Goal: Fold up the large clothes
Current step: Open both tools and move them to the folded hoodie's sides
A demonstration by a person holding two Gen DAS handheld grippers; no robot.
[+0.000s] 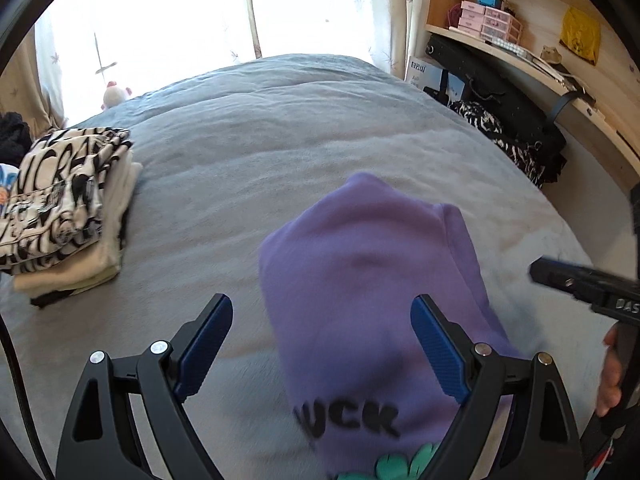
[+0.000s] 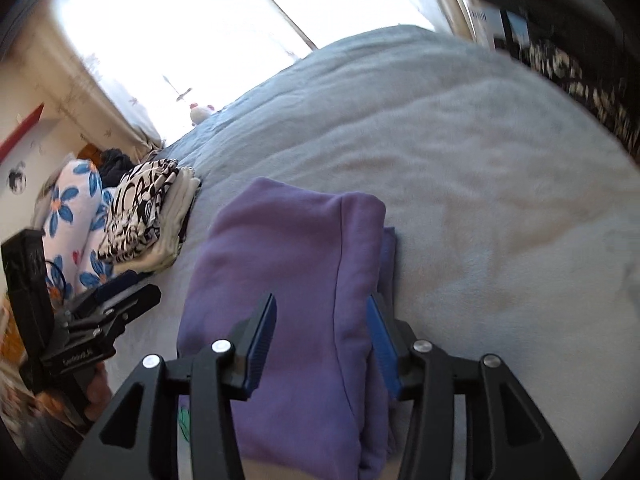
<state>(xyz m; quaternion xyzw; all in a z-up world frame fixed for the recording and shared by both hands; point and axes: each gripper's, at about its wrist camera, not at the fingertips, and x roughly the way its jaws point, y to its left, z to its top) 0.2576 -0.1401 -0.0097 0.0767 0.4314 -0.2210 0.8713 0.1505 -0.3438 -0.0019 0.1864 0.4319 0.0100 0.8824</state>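
Purple sweatshirt [image 2: 288,280], folded into a compact rectangle, black lettering partly showing, flat on the grey bedspread [image 2: 460,160]

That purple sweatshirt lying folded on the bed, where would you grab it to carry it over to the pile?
Probably by its long side edges, one gripper on each. The purple sweatshirt lies as a flat folded rectangle on the grey blanket; its right edge shows stacked layers, so pinching there catches every layer. The pile of folded clothes sits to its left.
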